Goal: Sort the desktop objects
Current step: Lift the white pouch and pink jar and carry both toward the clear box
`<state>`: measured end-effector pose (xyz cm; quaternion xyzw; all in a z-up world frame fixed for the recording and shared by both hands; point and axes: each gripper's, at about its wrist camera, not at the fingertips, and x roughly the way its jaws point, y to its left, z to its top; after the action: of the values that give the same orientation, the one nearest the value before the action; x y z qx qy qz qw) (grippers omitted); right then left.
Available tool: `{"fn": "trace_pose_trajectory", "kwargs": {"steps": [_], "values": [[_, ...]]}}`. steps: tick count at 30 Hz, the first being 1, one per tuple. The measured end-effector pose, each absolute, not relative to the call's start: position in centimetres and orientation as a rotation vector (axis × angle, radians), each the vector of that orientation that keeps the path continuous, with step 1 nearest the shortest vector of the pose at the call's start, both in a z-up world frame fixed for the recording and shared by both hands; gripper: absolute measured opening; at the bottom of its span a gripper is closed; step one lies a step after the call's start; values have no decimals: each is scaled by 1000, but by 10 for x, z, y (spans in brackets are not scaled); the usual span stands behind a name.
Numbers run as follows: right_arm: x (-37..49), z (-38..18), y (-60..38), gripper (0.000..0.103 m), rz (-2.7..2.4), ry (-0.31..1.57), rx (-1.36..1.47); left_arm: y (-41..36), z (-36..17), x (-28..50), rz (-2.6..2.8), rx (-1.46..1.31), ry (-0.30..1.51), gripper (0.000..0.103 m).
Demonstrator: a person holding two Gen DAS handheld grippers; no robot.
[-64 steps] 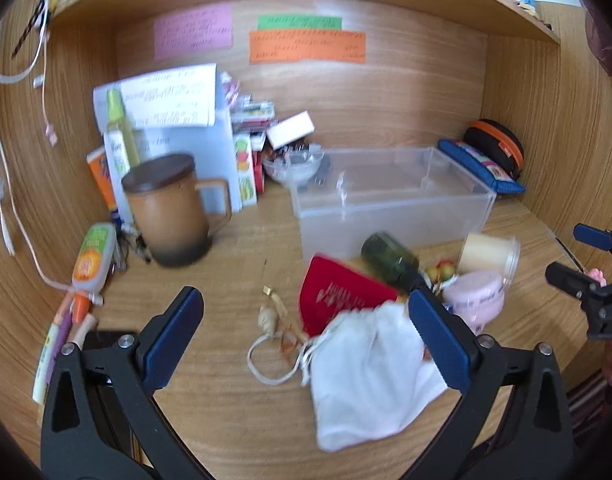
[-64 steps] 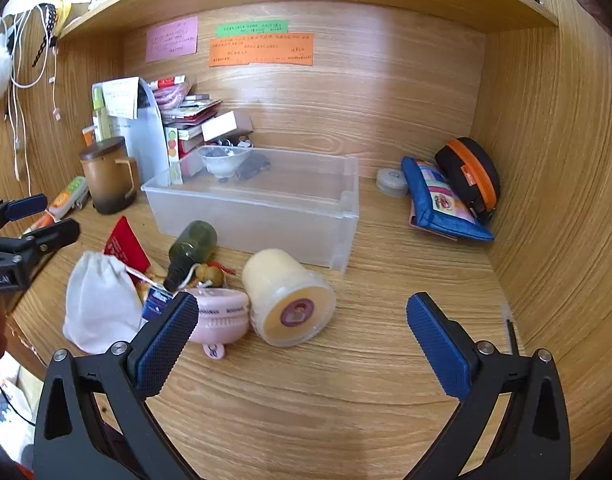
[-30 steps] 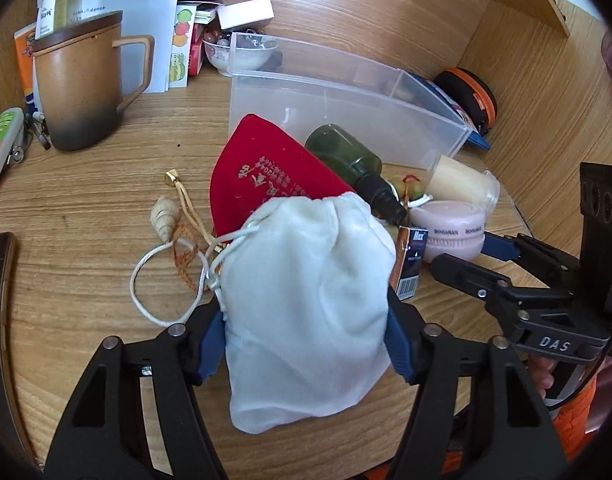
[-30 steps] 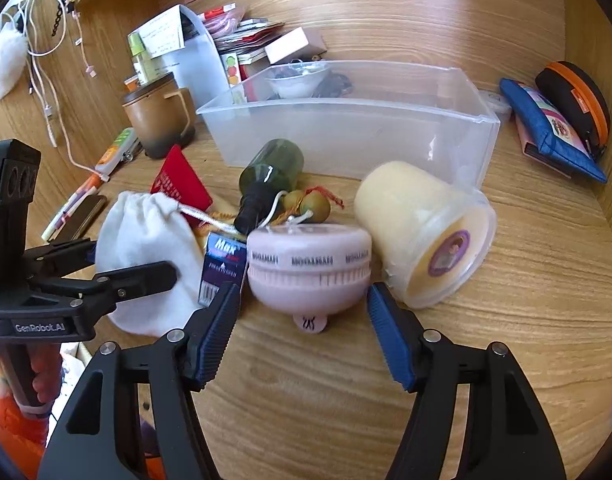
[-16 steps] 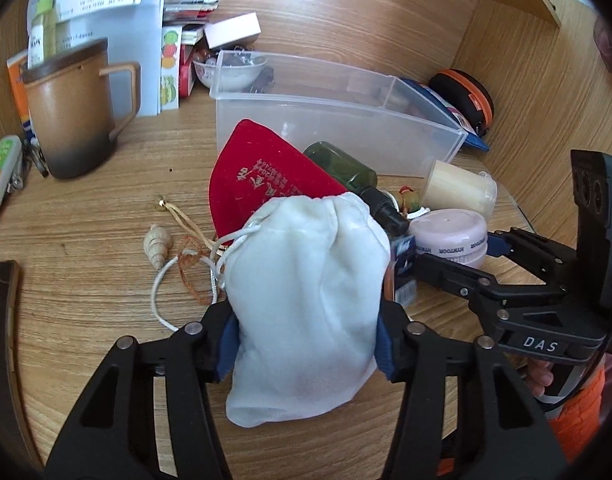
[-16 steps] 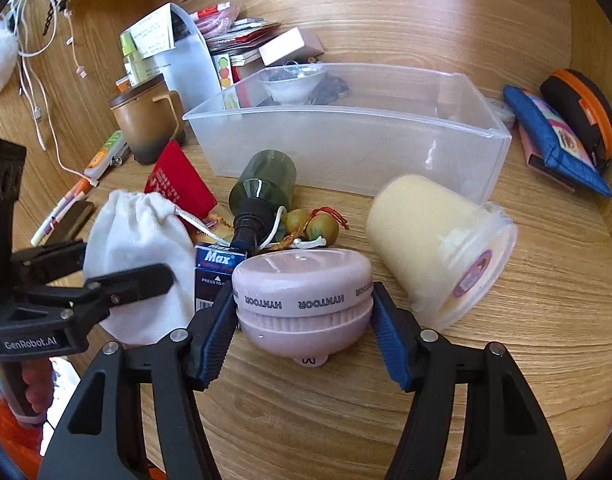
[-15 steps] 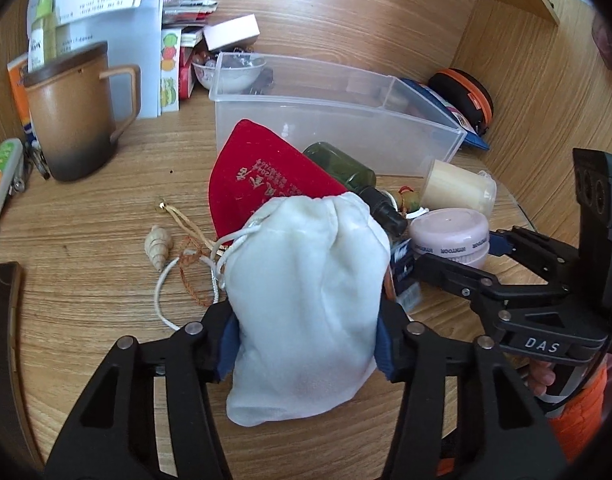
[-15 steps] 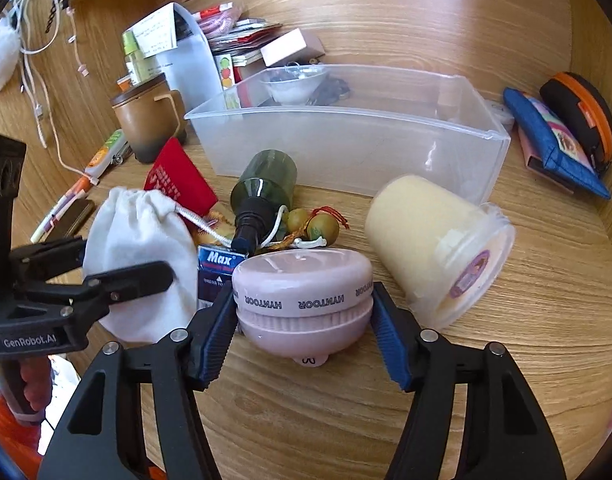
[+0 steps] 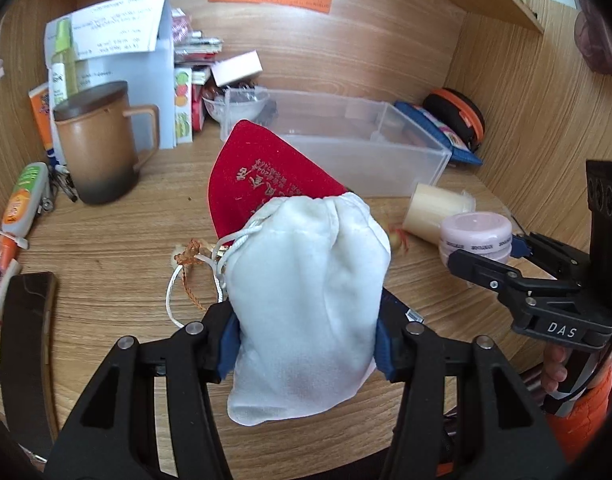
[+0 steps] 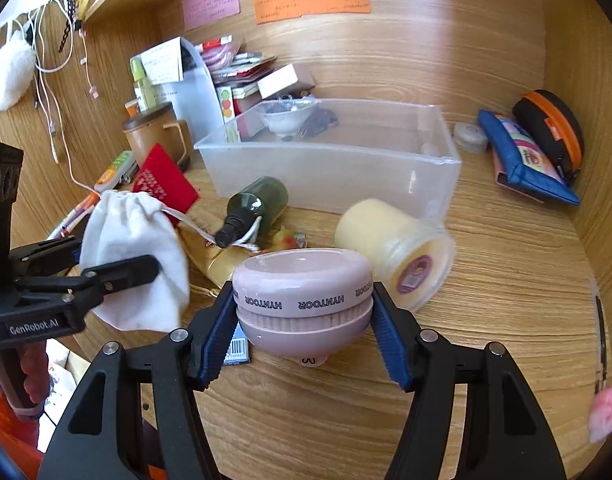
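Observation:
My left gripper (image 9: 306, 340) is shut on a white drawstring pouch (image 9: 306, 288) and holds it lifted above the desk; the pouch also shows in the right wrist view (image 10: 134, 256). A red pouch (image 9: 262, 176) sits behind it. My right gripper (image 10: 304, 340) is shut on a pink round HYNTOOR case (image 10: 302, 300) and holds it just above the desk; the case also shows in the left wrist view (image 9: 476, 236). A clear plastic bin (image 10: 442, 168) stands behind, near a dark green bottle (image 10: 254, 208) and a cream jar (image 10: 394, 244) lying on its side.
A brown lidded mug (image 9: 98, 144), papers and small boxes (image 9: 118, 40) stand at the back left. Pens and a tube (image 9: 22, 204) lie at the left edge. A blue pouch (image 10: 522, 160) and an orange-black case (image 10: 550, 128) lie at the right by the wooden side wall.
Both grippers have lifted their loads: the white pouch is raised off the desk with its cord trailing, and the pink case is raised slightly. Both views have tilted up toward the back wall.

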<state>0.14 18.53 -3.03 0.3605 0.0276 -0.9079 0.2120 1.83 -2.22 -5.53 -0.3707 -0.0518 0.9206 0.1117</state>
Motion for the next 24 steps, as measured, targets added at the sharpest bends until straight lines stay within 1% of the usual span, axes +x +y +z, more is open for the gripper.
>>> {"fn": "trace_pose_trajectory", "kwargs": {"steps": [7,13,17,19,21,24], "values": [[7,-18,201,60,-2558,35,961,-28,-42,13,2700,-1051,-116,53],[10,-14,202,60,-2563,47,947,-29,-64,-3,2629,-1175,-47,53],[11,-16,200,60,-2559,63,952,-32,-76,0,2628,-1227,21,54],[10,-18,201,60,-2553,60,956,-35,-74,6,2625,-1222,32,56],[9,-19,201,60,-2552,62,960,-38,-71,15,2640,-1207,41,62],[9,-19,199,60,-2545,67,961,-46,-66,23,2629,-1180,53,63]]}}
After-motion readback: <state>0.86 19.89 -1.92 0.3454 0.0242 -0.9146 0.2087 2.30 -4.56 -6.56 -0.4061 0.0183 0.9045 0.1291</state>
